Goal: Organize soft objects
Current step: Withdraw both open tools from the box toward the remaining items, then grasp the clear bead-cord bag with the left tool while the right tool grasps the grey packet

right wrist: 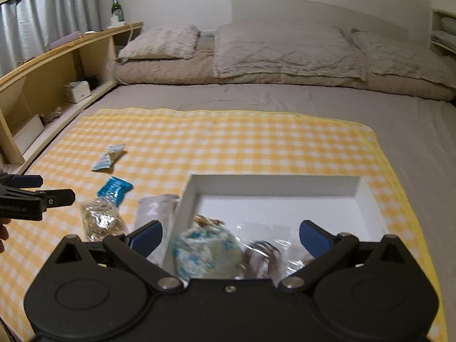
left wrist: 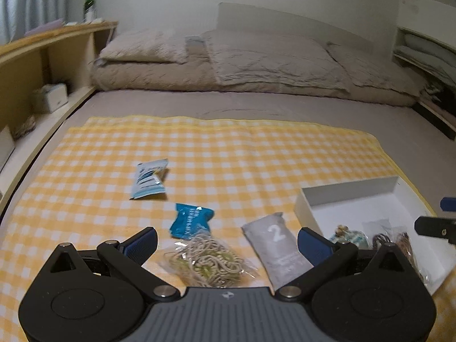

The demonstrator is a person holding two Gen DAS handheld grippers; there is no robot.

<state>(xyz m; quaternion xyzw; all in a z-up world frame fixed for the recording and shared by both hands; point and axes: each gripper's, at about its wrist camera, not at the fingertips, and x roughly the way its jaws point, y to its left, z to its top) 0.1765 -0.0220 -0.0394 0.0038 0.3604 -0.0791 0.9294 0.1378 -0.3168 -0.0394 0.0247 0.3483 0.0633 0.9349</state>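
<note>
Yellow-and-white checked cloth (left wrist: pixel 228 148) covers the near part of a bed in the left wrist view. The left gripper (left wrist: pixel 226 242) sits at the bottom of the frame with its blue-padded fingers (left wrist: pixel 142 243) spread wide and holding nothing. Between them, just ahead, lie a clear bag of beige cord (left wrist: pixel 209 262) and a grey pouch marked 2 (left wrist: pixel 278 249), side by side. A crumpled blue packet (left wrist: pixel 191 221) touches the far end of the cord bag, and a pale blue-and-white packet (left wrist: pixel 149 179) lies alone further up, left of centre. A white open box (left wrist: pixel 350 196) stands at lower right with a few soft items already in its near end. The cord bag looks like the likely next pick: the fingers would do best to close across its bulky middle, since the film is slippery and the grey pouch lies close enough to be snagged. The right gripper's tip pokes in at the right edge.

In the right wrist view, the right gripper (right wrist: pixel 230 239) hovers over the near end of the white box, fingers (right wrist: pixel 315 235) spread apart and empty. Below them, inside the box, rest a blurred blue-and-white patterned bundle (right wrist: pixel 206 252) and something dark in clear wrapping (right wrist: pixel 266 252); motion blur hides detail. The far half of the box is bare, so there is room. The left gripper shows at the left edge, above the loose packets. Pillows (right wrist: pixel 282 50) and a folded duvet fill the top of the frame, and a wooden shelf (right wrist: pixel 57 54) with a green bottle (right wrist: pixel 115 4) runs along the upper left, all well clear.
</note>
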